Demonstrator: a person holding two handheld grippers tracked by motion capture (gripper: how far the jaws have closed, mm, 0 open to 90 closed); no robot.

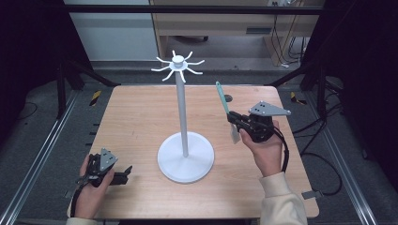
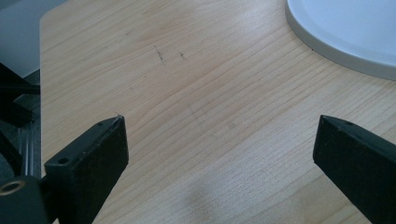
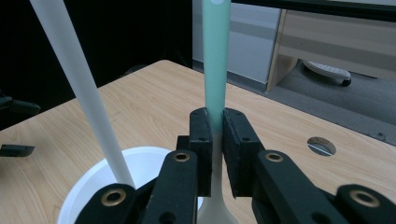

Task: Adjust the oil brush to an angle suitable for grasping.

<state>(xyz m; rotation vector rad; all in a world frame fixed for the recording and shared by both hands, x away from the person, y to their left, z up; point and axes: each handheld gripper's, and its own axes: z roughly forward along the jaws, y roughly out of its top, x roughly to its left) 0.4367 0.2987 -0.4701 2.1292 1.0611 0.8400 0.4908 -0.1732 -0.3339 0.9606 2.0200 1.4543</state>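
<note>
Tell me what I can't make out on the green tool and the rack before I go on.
- Tool: the right gripper view's top edge cuts off the handle end; its pale working end drops behind the right gripper, so its shape is unclear.
- Tool in the high view: too small to tell whether the handle has a hanging hole.
- Rack hooks: too small to judge their openings.
- Rack base: cut off by the left gripper view's edge.

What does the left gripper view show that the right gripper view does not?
Left gripper view: the left gripper with jaws wide apart, nothing between them. Right gripper view: the right gripper shut on the green-handled utensil, the stand's white pole and a round hole in the table. Both: the wooden table and the stand's white base.
</note>
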